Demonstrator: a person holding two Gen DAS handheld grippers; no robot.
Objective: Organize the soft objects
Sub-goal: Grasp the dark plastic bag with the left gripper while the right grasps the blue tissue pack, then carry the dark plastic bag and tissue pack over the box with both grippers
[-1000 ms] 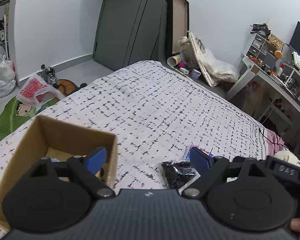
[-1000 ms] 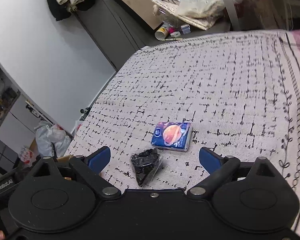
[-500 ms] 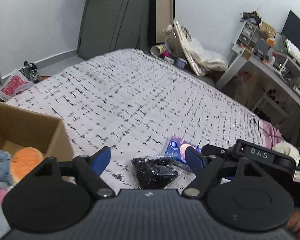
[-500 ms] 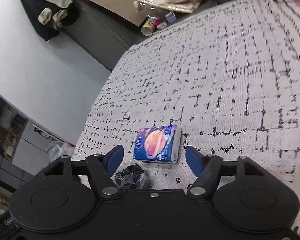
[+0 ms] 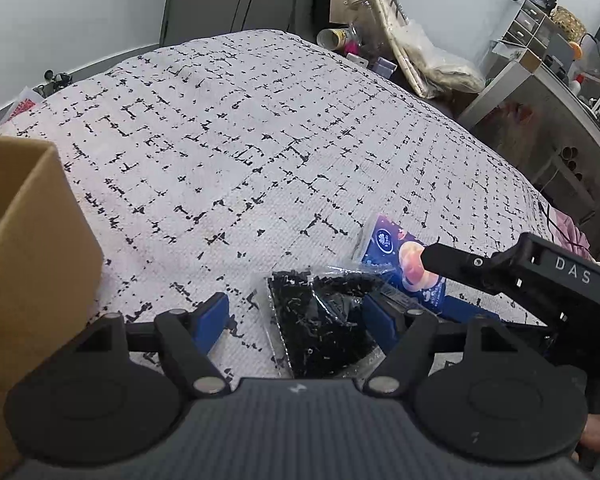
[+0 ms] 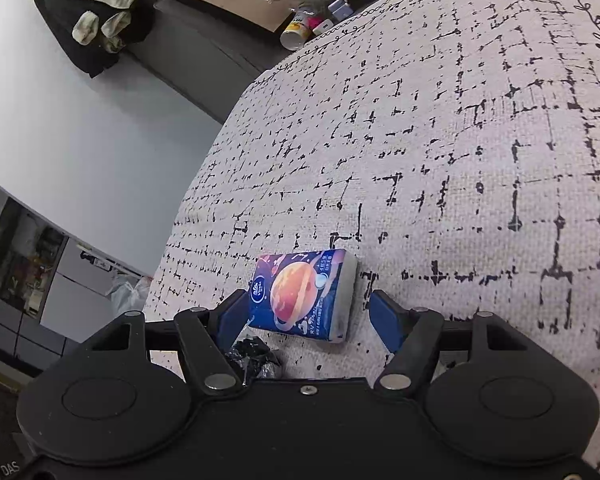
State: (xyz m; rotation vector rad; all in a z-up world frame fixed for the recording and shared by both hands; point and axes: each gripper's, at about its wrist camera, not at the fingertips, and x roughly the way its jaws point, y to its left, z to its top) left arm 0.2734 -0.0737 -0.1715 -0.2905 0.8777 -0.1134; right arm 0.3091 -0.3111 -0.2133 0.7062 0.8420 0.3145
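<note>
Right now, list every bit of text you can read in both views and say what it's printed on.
"DAS": on the right gripper body, seen from the left wrist view; also at the bottom-left corner of the right wrist view, on a black body.
Tissue pack: a round logo and small white print, too small to read.
Black bag: no legible text.
Box: no print visible.
Floor clutter by the wall: labels too blurred to read.
</note>
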